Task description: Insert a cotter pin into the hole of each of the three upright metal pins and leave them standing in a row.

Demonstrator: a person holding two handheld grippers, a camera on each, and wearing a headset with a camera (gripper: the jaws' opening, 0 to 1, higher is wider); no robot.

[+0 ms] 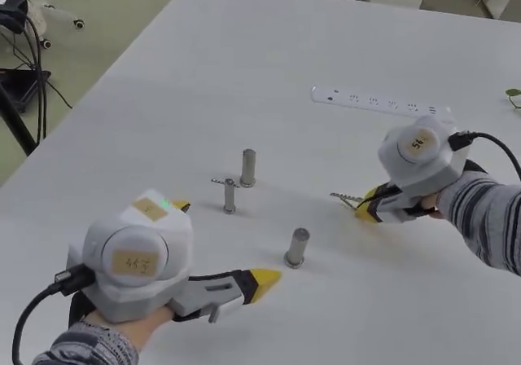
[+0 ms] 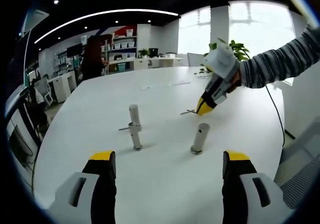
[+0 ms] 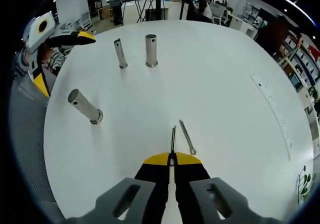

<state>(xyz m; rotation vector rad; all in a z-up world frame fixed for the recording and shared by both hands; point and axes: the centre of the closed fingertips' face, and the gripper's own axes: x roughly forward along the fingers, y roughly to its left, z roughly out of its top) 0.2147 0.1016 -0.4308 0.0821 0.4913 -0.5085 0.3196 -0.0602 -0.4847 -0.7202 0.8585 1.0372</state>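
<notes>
Head view: one metal pin is cottered; two pins ahead of the spread left gripper fingers stand bare. A cotter pin is pinched in the right gripper fingers.

The head view is looking forward and down from above the near edge of the white table. It is taking in both grippers from behind, with the metal pins between them. The left gripper view is riding low over the tabletop, facing out between the wide-apart jaws of the left gripper. The pins are standing just ahead of it and the right gripper is showing beyond them. The right gripper view is sitting higher, tilting down along its closed jaws, very near the cotter pin at their tips. The pins and the left gripper are lying farther ahead. All three views are sharing the pins, and each gripper view is catching the opposite gripper.
</notes>
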